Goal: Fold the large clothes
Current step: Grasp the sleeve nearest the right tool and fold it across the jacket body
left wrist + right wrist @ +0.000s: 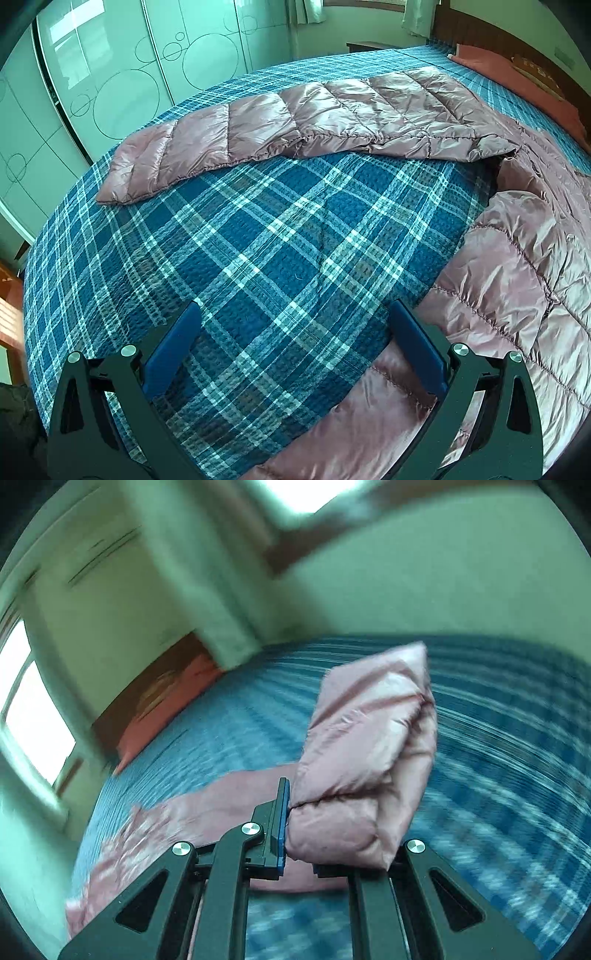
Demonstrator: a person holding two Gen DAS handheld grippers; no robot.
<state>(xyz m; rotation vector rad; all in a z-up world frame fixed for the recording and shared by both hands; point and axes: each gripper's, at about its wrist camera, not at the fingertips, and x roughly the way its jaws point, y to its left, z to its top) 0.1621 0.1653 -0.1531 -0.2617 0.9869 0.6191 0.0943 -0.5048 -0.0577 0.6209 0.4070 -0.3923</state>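
A pink quilted puffer jacket (524, 258) lies on a bed with a blue plaid cover (258, 240). One sleeve (288, 125) stretches flat to the left across the bed. My left gripper (295, 325) is open and empty, low over the plaid cover, with its right finger (413, 347) beside the jacket's edge. In the right wrist view, my right gripper (317, 812) is shut on a bunched fold of the pink jacket (365, 753) and holds it above the bed. That view is blurred by motion. The rest of the jacket (177, 819) trails down to the left.
Pale green wardrobe doors (110, 74) with circle patterns stand beyond the bed's far side. A red pillow (517, 74) and a dark wooden headboard (498, 29) are at the upper right. A window (33, 716) shows in the right wrist view.
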